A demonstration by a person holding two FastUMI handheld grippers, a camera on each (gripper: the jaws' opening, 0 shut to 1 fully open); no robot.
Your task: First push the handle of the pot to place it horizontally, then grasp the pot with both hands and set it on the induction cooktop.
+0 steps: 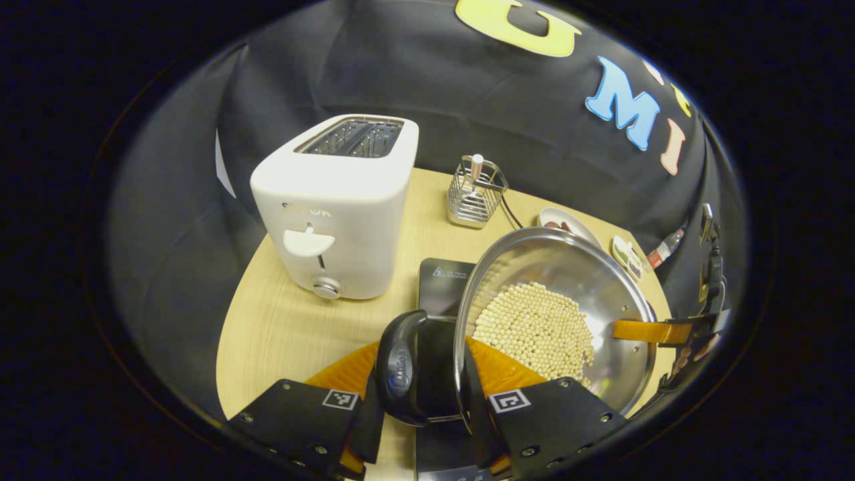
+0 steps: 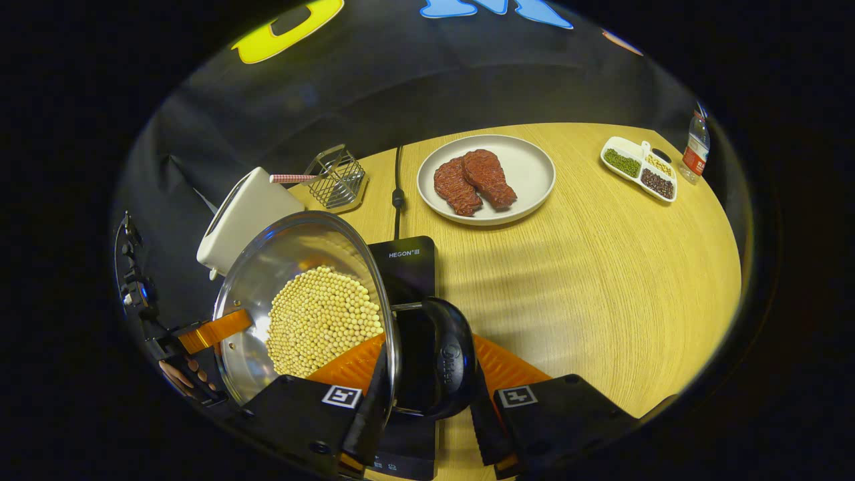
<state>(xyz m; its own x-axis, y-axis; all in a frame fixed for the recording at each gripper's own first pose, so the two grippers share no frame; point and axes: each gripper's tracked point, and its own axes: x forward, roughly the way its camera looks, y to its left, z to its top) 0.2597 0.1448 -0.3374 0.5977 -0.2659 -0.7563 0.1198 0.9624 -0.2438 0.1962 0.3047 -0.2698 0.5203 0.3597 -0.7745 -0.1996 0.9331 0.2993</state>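
Observation:
A steel pot with pale beans hangs between both grippers over the black induction cooktop. In the left gripper view my left gripper is shut on the pot's black loop handle; the right gripper grips the far rim. In the right gripper view my right gripper is shut on the opposite black handle, with the pot to its left over the cooktop and the left gripper at the far side. Whether the pot rests on the cooktop, I cannot tell.
A white toaster stands left of the cooktop, a wire basket behind it. A plate with two meat pieces, a divided dish and a bottle sit on the wooden table. A cable runs back from the cooktop.

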